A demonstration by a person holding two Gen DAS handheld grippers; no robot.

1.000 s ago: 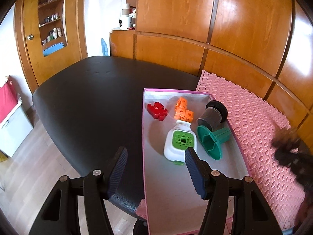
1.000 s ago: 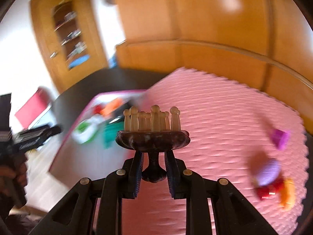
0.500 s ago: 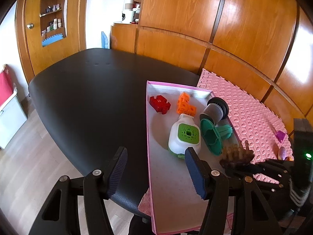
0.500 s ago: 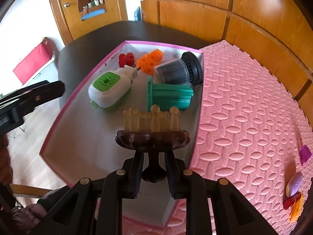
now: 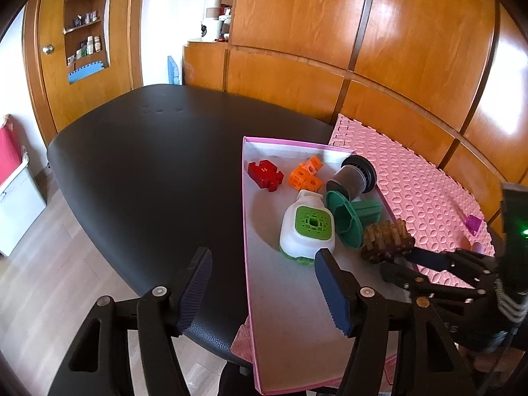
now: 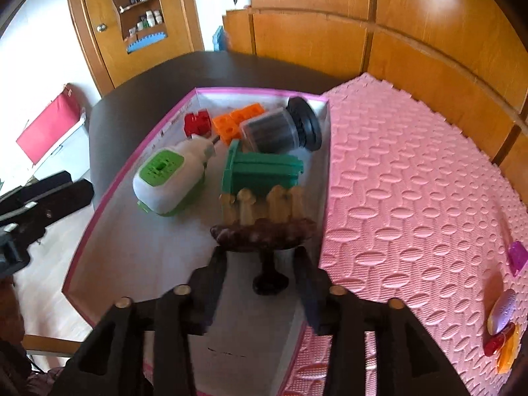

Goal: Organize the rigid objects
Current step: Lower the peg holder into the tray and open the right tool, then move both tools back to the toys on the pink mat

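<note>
Right hand-held gripper: your jaws have just been opening and now stand apart, with the stem of the brown massager between them but the pads clear of it.
Brown massager: it sits inside the pink-rimmed box, near the right wall, its pale pegs pointing up and away from you, just in front of the green spool.
Left hand-held gripper: your jaws have just been opening a little; they stand wide and grip nothing, one finger over the black counter and the other over the box floor.
Pink-rimmed box: it lies on the counter, touching the left edge of the pink foam mat.
Box contents: a red puzzle piece, orange cubes, a dark cylinder on its side, the green spool and a white-and-green container.
On the mat: a purple piece and a small cluster of purple, red and orange pieces lie near the right edge, well apart from the box.
</note>
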